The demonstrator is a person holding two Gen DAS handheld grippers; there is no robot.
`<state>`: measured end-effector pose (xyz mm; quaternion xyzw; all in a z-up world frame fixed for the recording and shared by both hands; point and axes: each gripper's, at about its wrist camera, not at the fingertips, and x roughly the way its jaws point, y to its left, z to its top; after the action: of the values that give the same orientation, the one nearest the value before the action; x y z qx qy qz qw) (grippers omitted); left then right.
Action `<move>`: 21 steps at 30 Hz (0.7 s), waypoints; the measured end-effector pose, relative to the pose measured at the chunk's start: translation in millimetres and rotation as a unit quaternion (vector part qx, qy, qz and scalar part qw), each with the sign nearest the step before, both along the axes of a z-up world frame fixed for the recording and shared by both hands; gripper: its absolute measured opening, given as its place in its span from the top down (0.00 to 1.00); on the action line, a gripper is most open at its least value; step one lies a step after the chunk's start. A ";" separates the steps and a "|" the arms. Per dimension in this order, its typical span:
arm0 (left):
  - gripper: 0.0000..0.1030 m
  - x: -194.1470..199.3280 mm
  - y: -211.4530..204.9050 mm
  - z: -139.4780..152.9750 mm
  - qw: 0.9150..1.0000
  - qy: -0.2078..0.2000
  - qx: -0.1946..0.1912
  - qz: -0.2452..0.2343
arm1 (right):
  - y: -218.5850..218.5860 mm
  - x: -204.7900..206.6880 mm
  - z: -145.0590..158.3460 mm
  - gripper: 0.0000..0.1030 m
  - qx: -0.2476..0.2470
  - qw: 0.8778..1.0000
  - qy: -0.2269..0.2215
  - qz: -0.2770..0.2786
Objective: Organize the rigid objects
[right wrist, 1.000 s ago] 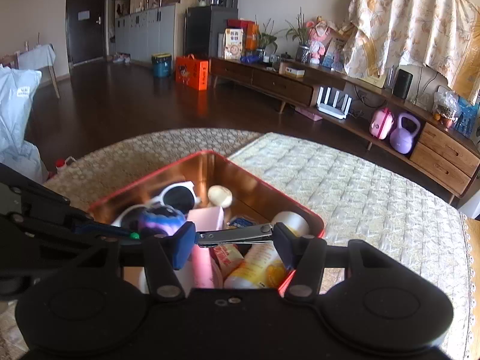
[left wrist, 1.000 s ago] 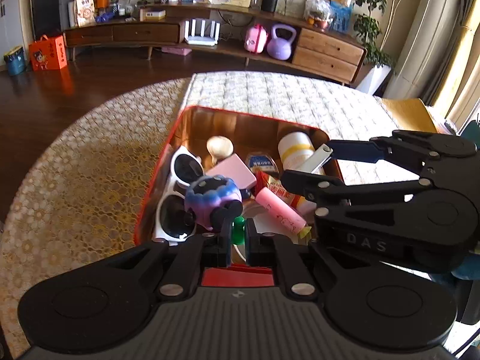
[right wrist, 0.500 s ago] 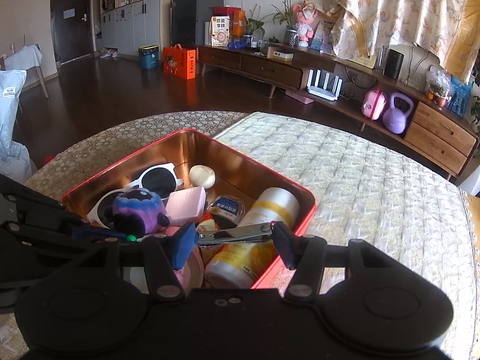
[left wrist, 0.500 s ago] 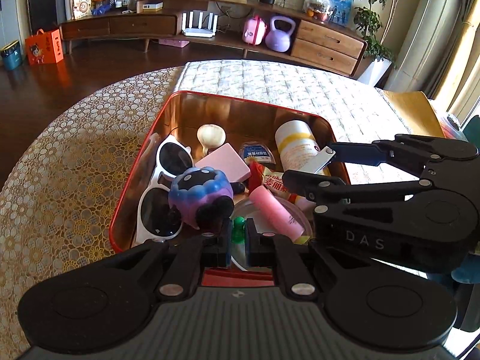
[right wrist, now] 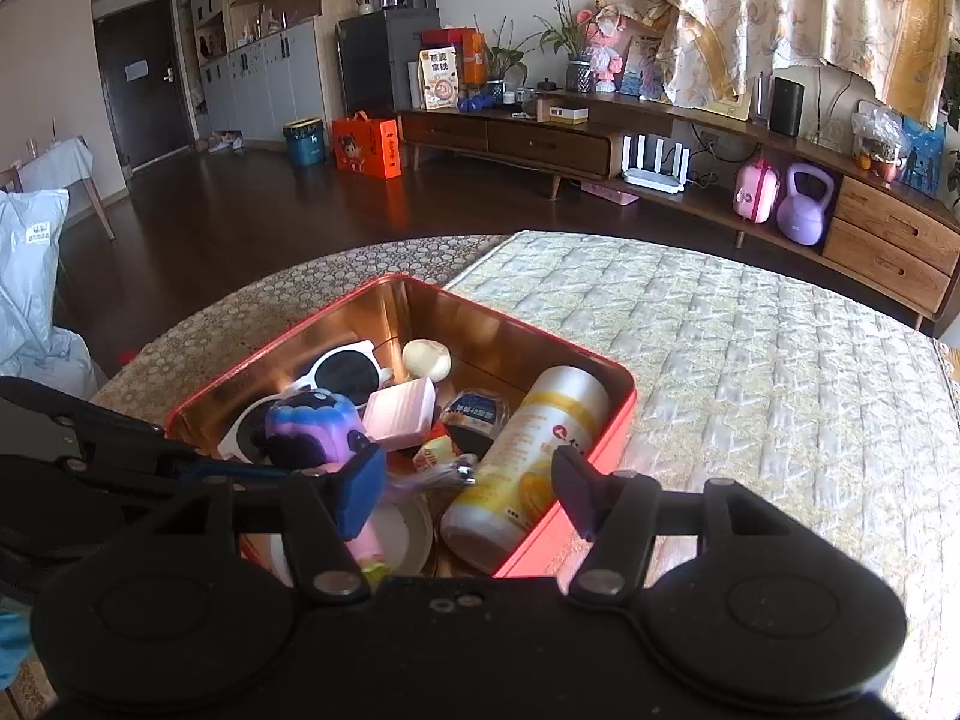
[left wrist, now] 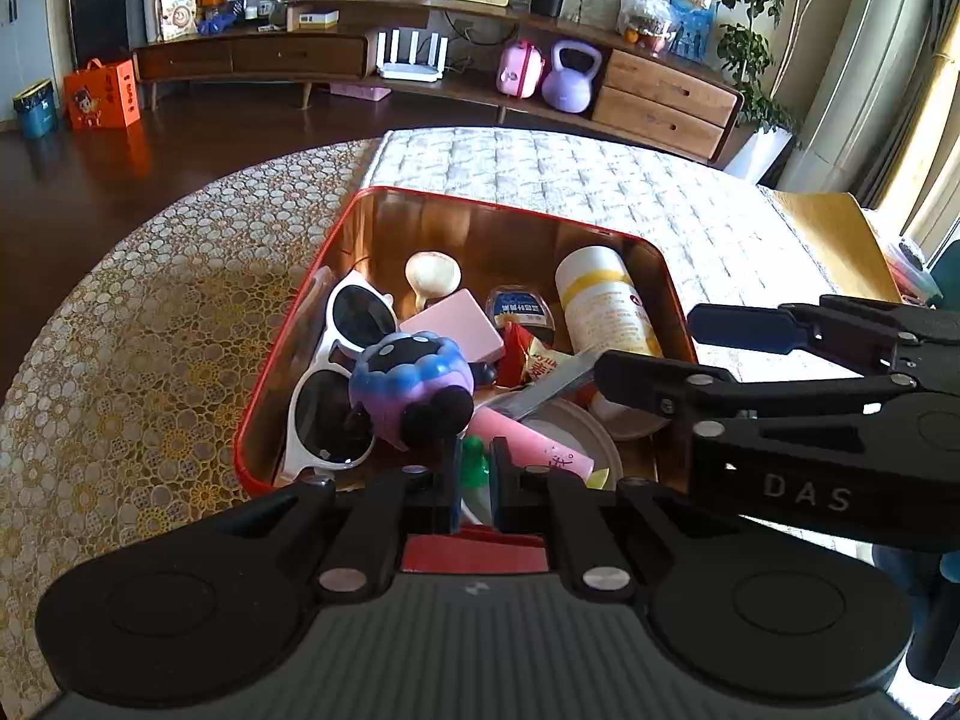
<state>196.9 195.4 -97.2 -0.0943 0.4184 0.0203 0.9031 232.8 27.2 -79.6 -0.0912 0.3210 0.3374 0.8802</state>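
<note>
Just one tin (left wrist: 273, 402), two sunglass lenses (left wrist: 327, 414)

1. The red rectangular metal tin (left wrist: 675, 282) has a glossy, coppery inside that mirrors light.
2. The white-framed plastic sunglasses (left wrist: 336, 372) look smooth and shiny.
3. The round table's gold-patterned cloth (left wrist: 150, 324) looks textured; the pale quilted cloth mat (right wrist: 750, 348) has a slight sheen.

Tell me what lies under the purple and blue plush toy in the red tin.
The purple and blue plush toy rests partly on white sunglasses and a pink tube inside the red metal tin. What lies directly beneath it is covered.
</note>
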 end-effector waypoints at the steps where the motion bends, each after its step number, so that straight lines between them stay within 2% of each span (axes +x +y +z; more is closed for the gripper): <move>1: 0.92 -1.5 -0.5 0.8 1.000 -0.001 0.000 0.000 | -1.7 -1.6 1.3 0.40 0.004 1.000 0.002 0.001; 7: 0.92 -8.6 -1.4 7.9 1.000 -0.003 -0.003 0.005 | -11.8 -17.0 14.2 0.38 0.022 1.000 -0.001 0.006; 14: 0.91 -23.6 -7.3 22.5 1.000 -0.019 0.009 0.004 | -28.7 -35.6 29.4 0.32 0.044 0.999 -0.005 0.007; 21: 0.86 -40.3 -18.7 40.6 0.999 -0.039 0.032 -0.002 | -48.3 -56.0 42.8 0.23 0.071 0.997 -0.007 0.006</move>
<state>156.6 176.7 -56.6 -0.0658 0.3826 0.0283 0.9211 176.8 -21.1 -36.8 -0.0325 0.2891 0.3639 0.8848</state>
